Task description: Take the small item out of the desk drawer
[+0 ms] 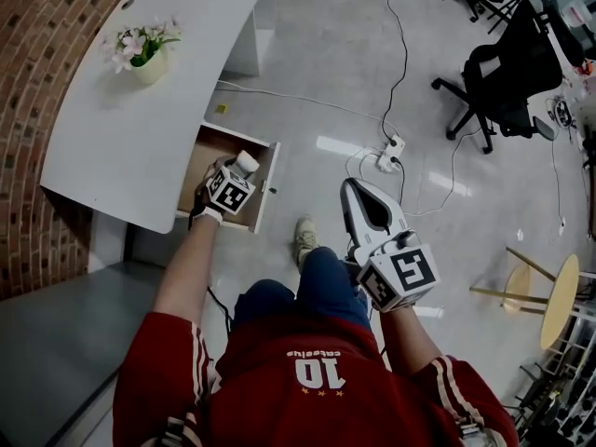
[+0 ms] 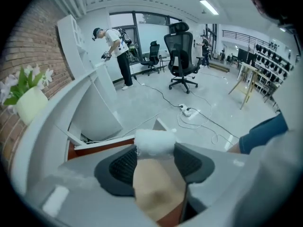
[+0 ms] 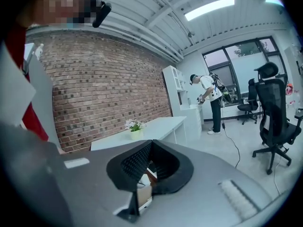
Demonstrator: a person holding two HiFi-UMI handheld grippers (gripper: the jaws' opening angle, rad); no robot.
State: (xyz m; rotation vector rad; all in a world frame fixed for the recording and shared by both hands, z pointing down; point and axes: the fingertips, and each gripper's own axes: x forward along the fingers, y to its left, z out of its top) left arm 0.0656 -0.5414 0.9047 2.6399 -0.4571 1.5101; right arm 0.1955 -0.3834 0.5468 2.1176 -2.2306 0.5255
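Brick wall [image 1: 37,82]: it fills the left edge of the head view, behind the desk.
Desk [image 1: 102,156]: white and curved. A flower pot [image 1: 147,61] with pale blossoms stands on its far part.
Drawer [image 1: 266,186]: it is pulled out from under the desk's edge. Its wood-lined inside is open to you.
Left gripper [image 1: 240,168]: you hold it over the open drawer, pointing steeply down. Its two pads are clenched on the small item.
Small item [image 1: 246,162]: a short white roll, pressed between your left pads. One end sticks out past the fingertips. It is held over the drawer, not lying in it.
Shoe [image 1: 304,236]: your foot rests on the grey floor, just right of the drawer front.
Right gripper [image 1: 351,189]: you hold it over the floor beside your knee, well apart from the drawer. Its jaws are closed tip to tip and grasp nothing.
Power strip [image 1: 389,152]: it lies on the floor beyond your right gripper, with cables trailing from it.
Office chair [image 1: 503,82]: black, standing at the upper right.
Round wooden table [image 1: 557,296]: it stands at the right edge, near your right arm's side.
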